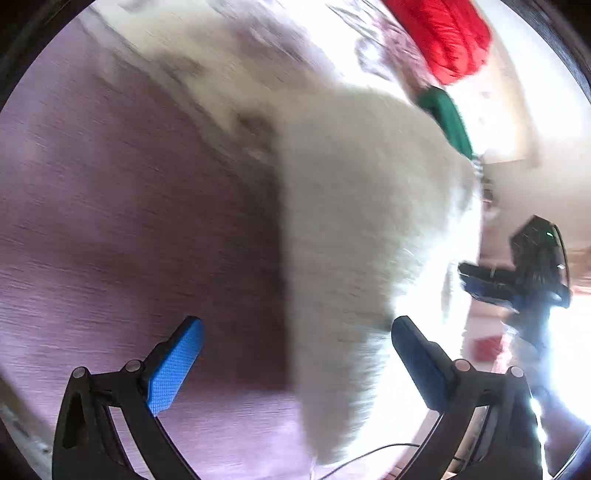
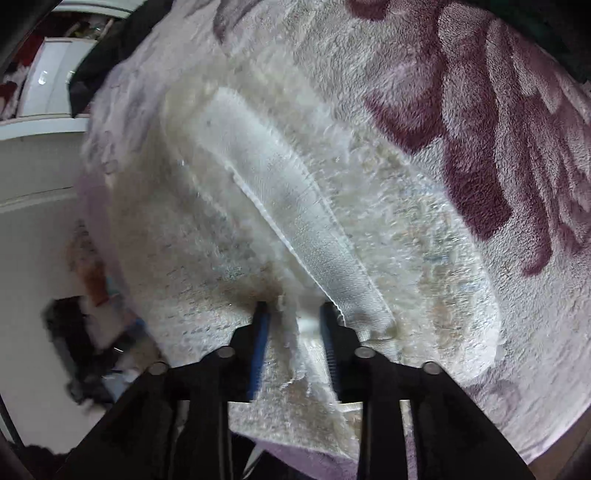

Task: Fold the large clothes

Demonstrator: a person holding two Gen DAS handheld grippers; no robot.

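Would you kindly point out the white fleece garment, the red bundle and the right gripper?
white fleece garment (image 1: 351, 221): left wrist view, on its fuzzy middle.
red bundle (image 1: 443, 33): left wrist view, centre.
right gripper (image 2: 293, 308): right wrist view, between fingertips pinching fleece.

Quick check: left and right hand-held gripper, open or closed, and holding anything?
Left hand-held gripper: open, holding nothing, over the white fluffy garment.
Right hand-held gripper: closed on the white fluffy garment, pinching its edge.
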